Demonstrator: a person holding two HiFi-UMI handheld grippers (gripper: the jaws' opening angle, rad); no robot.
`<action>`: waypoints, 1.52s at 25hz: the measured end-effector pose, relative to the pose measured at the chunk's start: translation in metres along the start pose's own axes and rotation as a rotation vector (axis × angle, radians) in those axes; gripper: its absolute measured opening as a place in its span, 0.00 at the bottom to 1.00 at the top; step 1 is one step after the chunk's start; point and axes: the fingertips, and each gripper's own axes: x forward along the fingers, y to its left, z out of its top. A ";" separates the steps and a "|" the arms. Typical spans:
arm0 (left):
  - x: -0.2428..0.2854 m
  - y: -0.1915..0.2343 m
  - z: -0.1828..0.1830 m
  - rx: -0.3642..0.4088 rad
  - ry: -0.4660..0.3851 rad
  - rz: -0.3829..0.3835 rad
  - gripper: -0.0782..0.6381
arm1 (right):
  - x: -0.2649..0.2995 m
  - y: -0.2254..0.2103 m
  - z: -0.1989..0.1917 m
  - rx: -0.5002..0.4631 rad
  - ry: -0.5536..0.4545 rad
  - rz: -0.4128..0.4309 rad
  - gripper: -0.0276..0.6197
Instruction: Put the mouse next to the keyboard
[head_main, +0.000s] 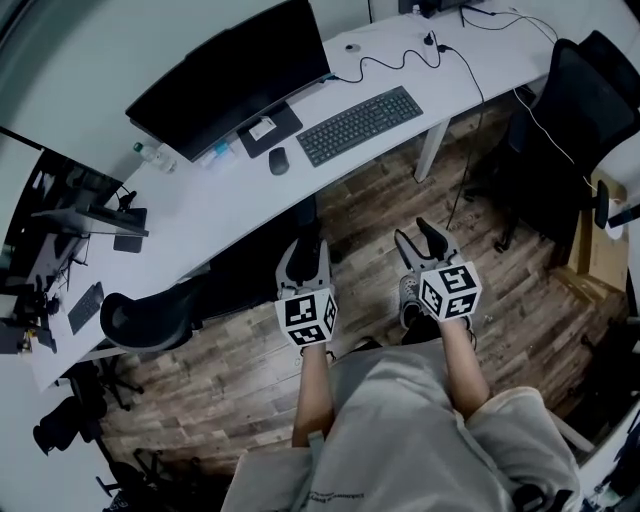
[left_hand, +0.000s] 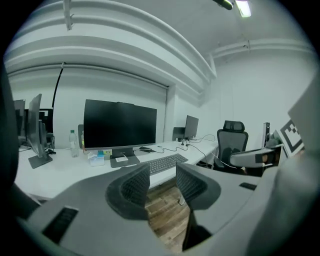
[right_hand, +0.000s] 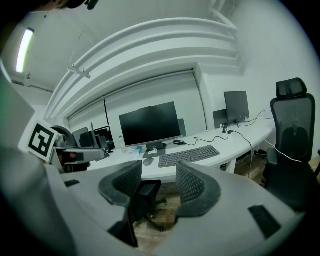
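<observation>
You find no word or number here that can be read. The left cube (head_main: 307, 318) and the right cube (head_main: 450, 291) that you hold carry black-and-white square markers, which are patterns and not letters. A line of small print (head_main: 335, 497) low on your shirt (head_main: 400, 430) is too small to read. So are the white card (head_main: 262, 128) on the monitor stand (head_main: 285, 118) and the key legends on the keyboard (head_main: 360, 124).

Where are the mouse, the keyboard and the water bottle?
mouse (head_main: 278, 160), head view, middle of its dark back.
keyboard (head_main: 360, 125), head view, middle of the keys.
water bottle (left_hand: 74, 146), left gripper view, middle of its clear body.
</observation>
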 end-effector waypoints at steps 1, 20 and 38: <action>0.008 0.000 0.001 -0.002 0.004 0.008 0.34 | 0.007 -0.006 0.001 -0.004 0.008 0.004 0.38; 0.115 -0.022 0.036 -0.007 0.018 0.160 0.34 | 0.091 -0.093 0.035 -0.115 0.062 0.147 0.38; 0.139 -0.002 0.001 -0.104 0.069 0.229 0.34 | 0.130 -0.113 0.004 -0.128 0.158 0.167 0.38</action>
